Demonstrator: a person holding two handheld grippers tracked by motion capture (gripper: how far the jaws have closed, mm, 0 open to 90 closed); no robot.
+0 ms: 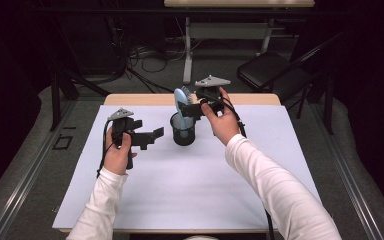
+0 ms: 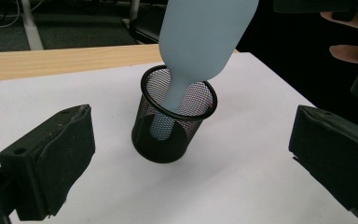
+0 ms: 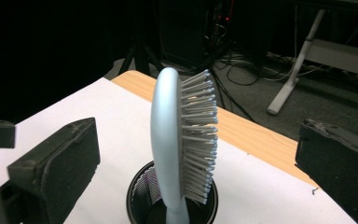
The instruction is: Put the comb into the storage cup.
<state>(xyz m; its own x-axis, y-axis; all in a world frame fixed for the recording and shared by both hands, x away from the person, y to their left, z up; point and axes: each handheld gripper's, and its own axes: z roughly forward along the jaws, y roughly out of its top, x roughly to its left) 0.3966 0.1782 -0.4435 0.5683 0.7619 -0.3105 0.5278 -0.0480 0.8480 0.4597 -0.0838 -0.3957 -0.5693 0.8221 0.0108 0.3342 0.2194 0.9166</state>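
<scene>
High view: the pale blue hairbrush is stood handle-down in the mesh pen cup mid-table. Left gripper view: jaws are spread apart, nothing held. Right gripper view: jaws are spread too, so it's best backed off slowly, brush left unbumped.

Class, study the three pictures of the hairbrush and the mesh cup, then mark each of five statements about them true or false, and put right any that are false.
1. The hairbrush stands handle-down in the mesh cup. True.
2. The mesh cup lies tipped on its side. False: it stands upright on the white sheet.
3. The left hand-held gripper is clamped on the cup. False: its jaws are wide open, apart from the cup.
4. The right hand-held gripper has its jaws open on either side of the brush head. True.
5. The brush is red. False: it is pale blue, with bristles on one side.
</scene>
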